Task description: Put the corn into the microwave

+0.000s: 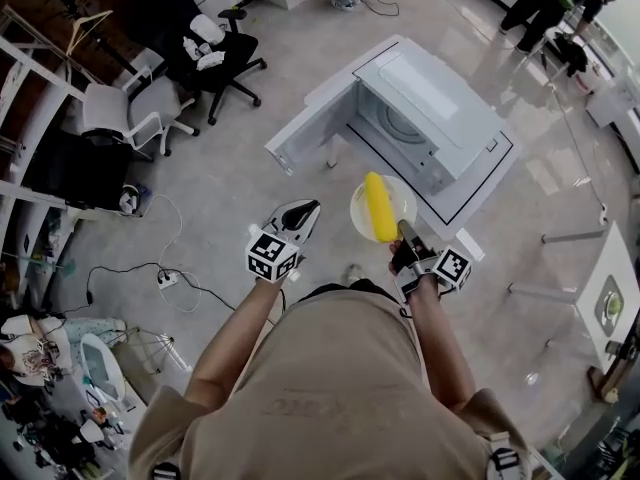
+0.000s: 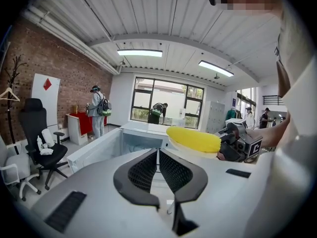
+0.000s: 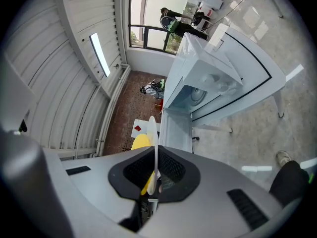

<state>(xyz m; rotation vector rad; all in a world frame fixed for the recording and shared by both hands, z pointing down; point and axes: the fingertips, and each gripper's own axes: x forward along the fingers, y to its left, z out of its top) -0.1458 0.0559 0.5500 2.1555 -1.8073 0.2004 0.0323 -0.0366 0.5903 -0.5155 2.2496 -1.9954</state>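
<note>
A yellow corn cob (image 1: 378,206) lies on a small white plate (image 1: 404,198) held in the air in front of the person. My right gripper (image 1: 403,230) is shut on the plate's near rim; in the right gripper view the plate (image 3: 153,128) stands edge-on between the jaws, with the corn (image 3: 140,143) to its left. The white microwave (image 1: 430,108) stands beyond on a table, its door (image 1: 305,133) swung open to the left. My left gripper (image 1: 312,208) hovers left of the plate, shut and empty. From the left gripper (image 2: 158,152) the corn (image 2: 194,139) shows at the right.
A black office chair (image 1: 190,38) and a white chair (image 1: 125,113) stand on the floor at the far left. A power strip with cables (image 1: 165,278) lies on the floor nearby. Another white table (image 1: 610,298) is at the right. People stand in the background.
</note>
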